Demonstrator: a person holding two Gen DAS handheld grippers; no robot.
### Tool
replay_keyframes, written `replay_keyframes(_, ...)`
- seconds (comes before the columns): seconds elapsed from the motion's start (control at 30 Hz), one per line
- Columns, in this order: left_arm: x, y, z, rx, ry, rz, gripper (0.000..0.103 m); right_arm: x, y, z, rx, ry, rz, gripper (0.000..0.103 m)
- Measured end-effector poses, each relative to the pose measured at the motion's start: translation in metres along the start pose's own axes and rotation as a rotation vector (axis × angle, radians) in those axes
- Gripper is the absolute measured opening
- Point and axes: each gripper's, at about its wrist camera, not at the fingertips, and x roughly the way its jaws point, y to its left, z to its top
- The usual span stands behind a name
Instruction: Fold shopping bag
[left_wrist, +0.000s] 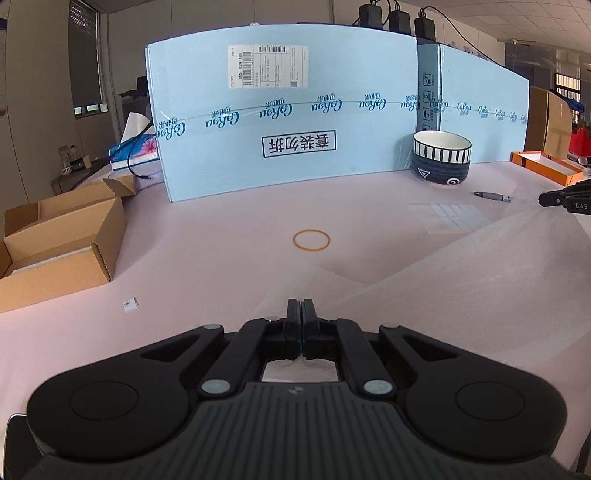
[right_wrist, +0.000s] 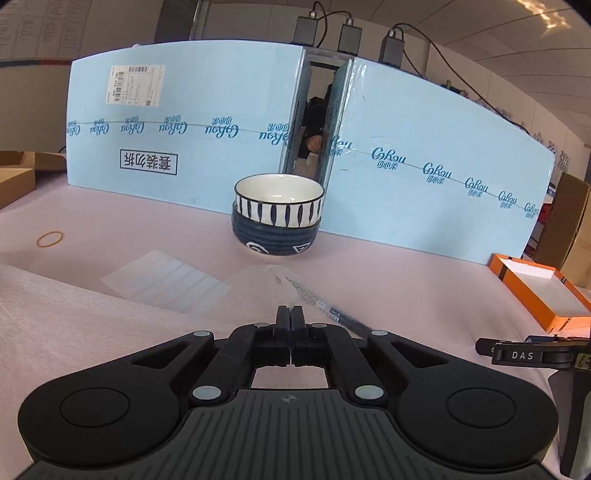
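Observation:
The shopping bag (left_wrist: 461, 295) is a thin, translucent whitish film spread over the pink table. In the left wrist view it covers the right half and rises in a ridge toward my left gripper (left_wrist: 302, 304), whose jaws are pressed together on the film. In the right wrist view the bag (right_wrist: 74, 317) lies at the left. A flap of it reaches past my right gripper (right_wrist: 290, 310), which is shut on the film, and veils part of a pen (right_wrist: 343, 317).
Two stacked bowls (right_wrist: 277, 221) stand before a wall of light-blue cartons (left_wrist: 288, 110). A rubber band (left_wrist: 311, 240) and a label sheet (left_wrist: 448, 216) lie mid-table. An open cardboard box (left_wrist: 55, 236) sits left, an orange tray (right_wrist: 539, 291) right. A black part marked "DAS" (right_wrist: 517, 354) juts in.

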Motion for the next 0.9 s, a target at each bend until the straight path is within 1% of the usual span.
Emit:
replay_keyframes(0.1, 0.011, -0.006, 0.018, 0.053, -0.067, 0.054, 0.004, 0.008, 0.003, 0.005, -0.005, -0.026, -0.053, 0.001)
replay_keyframes(0.13, 0.016, -0.007, 0.022, 0.053, -0.075, 0.060, 0.004, 0.016, 0.003, 0.004, 0.001, -0.016, -0.062, 0.005)
replay_keyframes(0.17, 0.023, -0.009, 0.026, 0.056, -0.079, 0.063, 0.006, 0.024, 0.003, 0.003, 0.007, -0.006, -0.073, 0.009)
replay_keyframes(0.23, 0.042, -0.010, 0.030, 0.047, -0.078, 0.076, 0.013, 0.039, 0.003, -0.001, 0.013, 0.012, -0.098, 0.021)
replay_keyframes(0.27, 0.048, -0.008, 0.029, 0.030, -0.075, 0.084, 0.016, 0.045, 0.002, -0.003, 0.018, 0.019, -0.110, 0.023)
replay_keyframes(0.3, 0.057, -0.003, 0.027, 0.010, -0.056, 0.089, 0.017, 0.048, 0.000, -0.005, 0.031, 0.028, -0.115, 0.027)
replay_keyframes(0.33, 0.066, 0.002, 0.026, -0.010, -0.037, 0.094, 0.019, 0.048, -0.003, -0.007, 0.050, 0.036, -0.117, 0.034)
replay_keyframes(0.4, 0.078, 0.017, 0.020, -0.081, 0.027, 0.103, 0.020, 0.041, -0.012, -0.010, 0.096, 0.042, -0.117, 0.044)
replay_keyframes(0.43, 0.076, 0.026, 0.017, -0.114, 0.041, 0.100, 0.022, 0.036, -0.017, -0.012, 0.117, 0.034, -0.119, 0.048)
replay_keyframes(0.47, 0.071, 0.036, 0.013, -0.150, 0.048, 0.097, 0.028, 0.027, -0.025, -0.014, 0.145, 0.023, -0.122, 0.050)
replay_keyframes(0.5, 0.065, 0.045, 0.009, -0.178, 0.053, 0.096, 0.033, 0.018, -0.032, -0.015, 0.173, 0.013, -0.123, 0.058)
replay_keyframes(0.53, 0.057, 0.051, 0.006, -0.195, 0.054, 0.105, 0.048, 0.008, -0.039, -0.017, 0.200, 0.003, -0.124, 0.067)
replay_keyframes(0.57, 0.044, 0.059, 0.001, -0.213, 0.054, 0.117, 0.056, -0.002, -0.045, -0.019, 0.230, -0.008, -0.124, 0.070)
replay_keyframes(0.63, 0.017, 0.071, -0.007, -0.246, 0.045, 0.113, 0.057, -0.025, -0.055, -0.024, 0.304, -0.034, -0.108, 0.080)
replay_keyframes(0.67, 0.000, 0.076, -0.013, -0.276, 0.043, 0.090, 0.058, -0.039, -0.060, -0.029, 0.356, -0.045, -0.080, 0.082)
replay_keyframes(0.73, -0.028, 0.083, -0.024, -0.344, 0.032, 0.036, 0.060, -0.060, -0.060, -0.039, 0.421, -0.070, -0.029, 0.085)
replay_keyframes(0.8, -0.055, 0.083, -0.039, -0.426, 0.002, -0.031, 0.063, -0.077, -0.053, -0.053, 0.482, -0.091, 0.007, 0.089)
replay_keyframes(0.9, -0.079, 0.068, -0.067, -0.542, -0.031, -0.140, 0.065, -0.078, -0.029, -0.065, 0.498, -0.059, 0.055, 0.092)
